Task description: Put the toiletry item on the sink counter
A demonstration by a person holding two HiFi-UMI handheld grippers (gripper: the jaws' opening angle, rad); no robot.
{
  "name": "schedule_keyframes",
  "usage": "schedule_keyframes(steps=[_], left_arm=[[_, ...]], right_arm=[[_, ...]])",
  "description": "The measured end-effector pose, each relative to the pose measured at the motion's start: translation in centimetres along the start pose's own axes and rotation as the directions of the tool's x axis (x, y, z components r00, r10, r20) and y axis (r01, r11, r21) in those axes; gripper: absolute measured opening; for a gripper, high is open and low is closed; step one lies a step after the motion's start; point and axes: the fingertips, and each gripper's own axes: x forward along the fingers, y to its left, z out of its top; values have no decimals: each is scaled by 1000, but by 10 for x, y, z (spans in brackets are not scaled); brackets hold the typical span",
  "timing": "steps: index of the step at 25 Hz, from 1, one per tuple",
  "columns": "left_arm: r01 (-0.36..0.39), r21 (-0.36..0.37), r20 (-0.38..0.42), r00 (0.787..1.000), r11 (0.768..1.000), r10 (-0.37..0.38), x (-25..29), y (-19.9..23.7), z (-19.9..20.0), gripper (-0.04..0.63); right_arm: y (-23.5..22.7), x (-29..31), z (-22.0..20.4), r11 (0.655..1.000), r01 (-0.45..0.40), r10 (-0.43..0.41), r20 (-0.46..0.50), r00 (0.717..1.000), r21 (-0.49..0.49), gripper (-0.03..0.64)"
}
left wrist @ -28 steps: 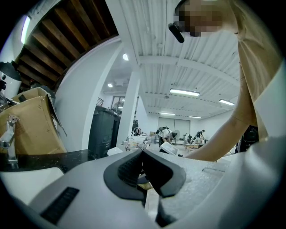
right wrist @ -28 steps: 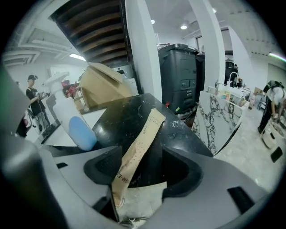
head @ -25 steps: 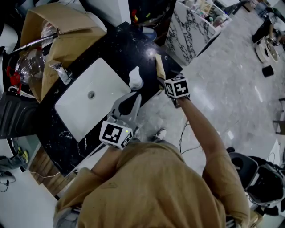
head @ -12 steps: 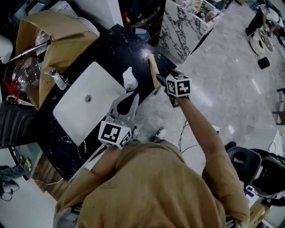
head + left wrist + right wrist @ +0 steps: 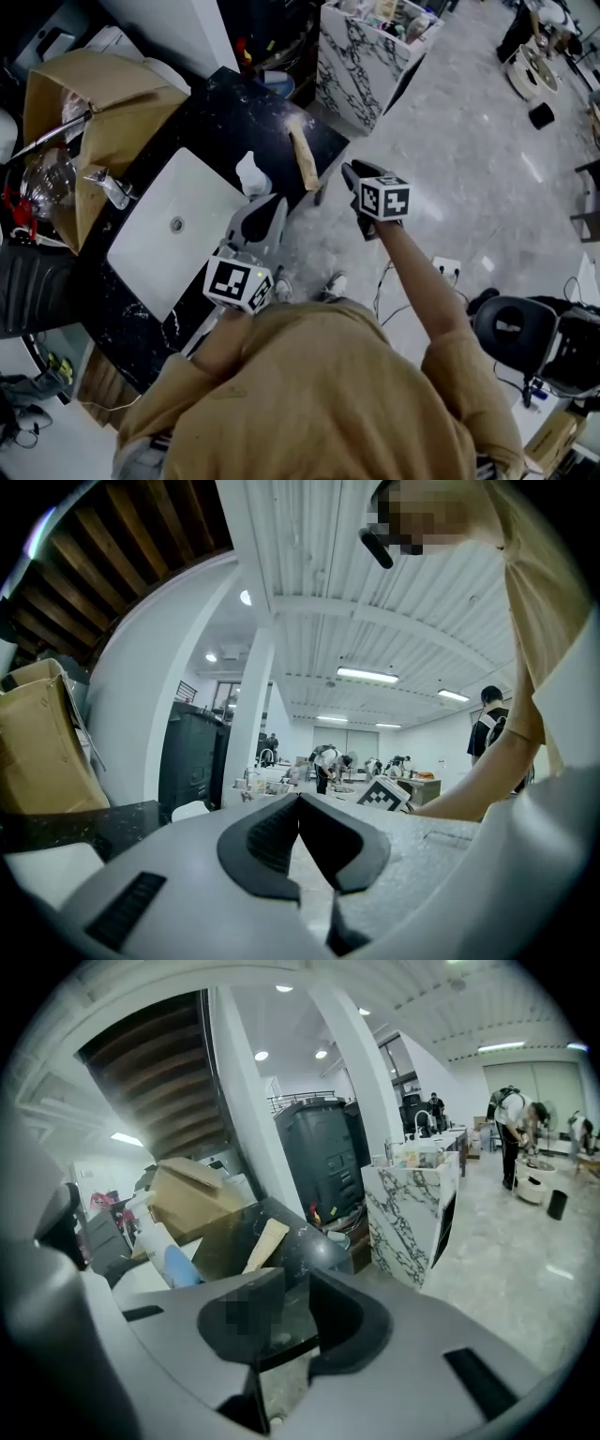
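A flat tan toiletry tube (image 5: pixel 302 155) lies on the black marble sink counter (image 5: pixel 202 122), near its right edge; it also shows in the right gripper view as the tan tube (image 5: pixel 265 1244). My right gripper (image 5: pixel 349 172) hangs off the counter edge over the floor, a short way right of the tube and apart from it. Its jaws have just been closing and stand narrowly open on nothing (image 5: pixel 295 1283). A white pump bottle (image 5: pixel 251 175) stands by the basin. My left gripper (image 5: pixel 270 204) sits just below it, jaws together and empty (image 5: pixel 300 799).
The white sink basin (image 5: pixel 211 202) and chrome faucet (image 5: pixel 105 186) fill the counter's left. An open cardboard box (image 5: pixel 94 84) stands behind them. A marble-patterned cabinet (image 5: pixel 361 56) is beyond the counter, and a black office chair (image 5: pixel 511 328) is on the grey floor at right.
My right gripper has drawn back to the right, away from the tan tube, which stays lying on the counter. The left gripper has shifted slightly by the bottle.
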Motion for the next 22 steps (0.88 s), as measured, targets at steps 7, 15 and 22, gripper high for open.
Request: schedule_keyframes(steps=[7,15,22], left_arm=[[2,34,22,1000,999,-2,6,-6,14,4],[-22,61,56,998,998,18,3,-5,33,5],[-66,77,94,994,995,58,-8,-5,51,5]], right_arm=[[-19,-39,-14,998,30,-33,57,998,58,2],[-48,-96,24,994,65,-83,217,973,87,2],[-32,-165,94,995,91,-65,423,904,-43,3]])
